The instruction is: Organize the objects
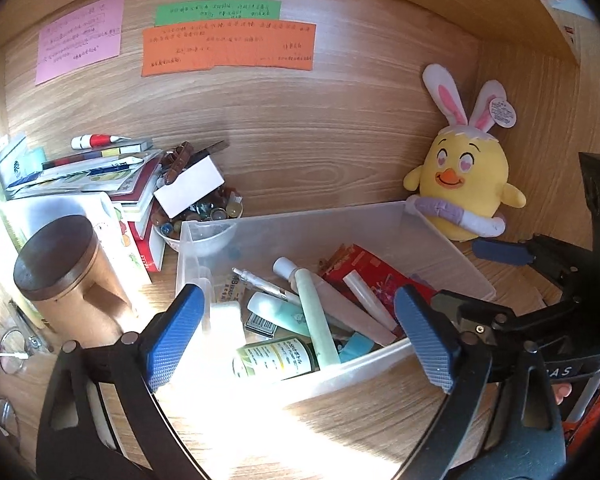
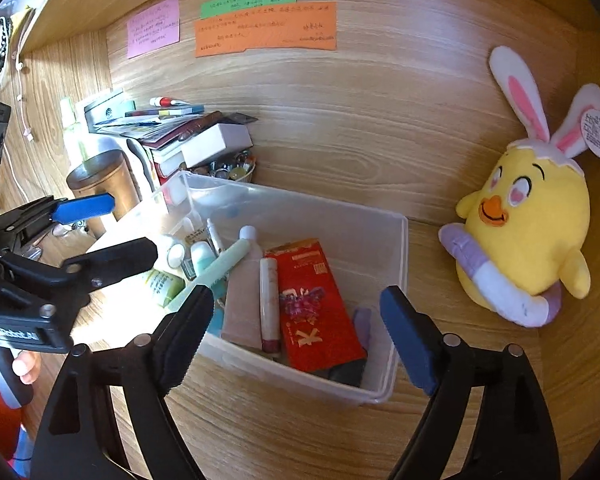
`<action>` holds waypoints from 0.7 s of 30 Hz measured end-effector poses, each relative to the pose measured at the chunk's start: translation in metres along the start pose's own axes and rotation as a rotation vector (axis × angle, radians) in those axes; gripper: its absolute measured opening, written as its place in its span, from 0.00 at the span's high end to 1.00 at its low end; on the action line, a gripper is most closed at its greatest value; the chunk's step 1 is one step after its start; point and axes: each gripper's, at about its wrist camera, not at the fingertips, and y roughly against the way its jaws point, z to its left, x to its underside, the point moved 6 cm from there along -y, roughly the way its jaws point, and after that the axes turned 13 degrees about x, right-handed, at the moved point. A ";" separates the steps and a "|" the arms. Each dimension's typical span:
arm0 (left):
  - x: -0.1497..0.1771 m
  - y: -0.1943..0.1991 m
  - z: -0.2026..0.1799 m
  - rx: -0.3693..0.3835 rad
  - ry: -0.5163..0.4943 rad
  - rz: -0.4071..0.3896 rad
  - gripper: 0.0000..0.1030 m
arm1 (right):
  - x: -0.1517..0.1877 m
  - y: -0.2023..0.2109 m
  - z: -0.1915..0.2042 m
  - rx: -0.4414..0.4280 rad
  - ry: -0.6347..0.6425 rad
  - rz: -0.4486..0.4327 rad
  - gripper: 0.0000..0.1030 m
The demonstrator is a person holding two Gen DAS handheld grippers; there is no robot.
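A clear plastic bin (image 1: 292,216) (image 2: 300,200) stands on the wooden desk. It holds a pale green tube (image 1: 318,320), a green-labelled bottle (image 1: 276,356), a red packet (image 2: 316,304), a pink tube (image 2: 270,304) and several other small toiletries. My left gripper (image 1: 300,336) hangs open over the bin's near left side, nothing between its blue pads. My right gripper (image 2: 296,320) is open above the bin's near right edge, also empty. Each gripper shows at the edge of the other's view.
A yellow plush chick with rabbit ears (image 1: 464,184) (image 2: 528,232) leans in the right corner. Left of the bin are a wooden canister with a dark lid (image 1: 60,268), a pile of books and papers (image 1: 100,172) and a bowl of small items (image 1: 204,220). Coloured notes (image 1: 228,48) hang on the back wall.
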 end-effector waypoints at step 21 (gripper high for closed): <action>0.011 -0.007 -0.008 -0.016 -0.025 0.015 0.04 | 0.008 0.002 -0.009 0.009 -0.056 -0.048 0.19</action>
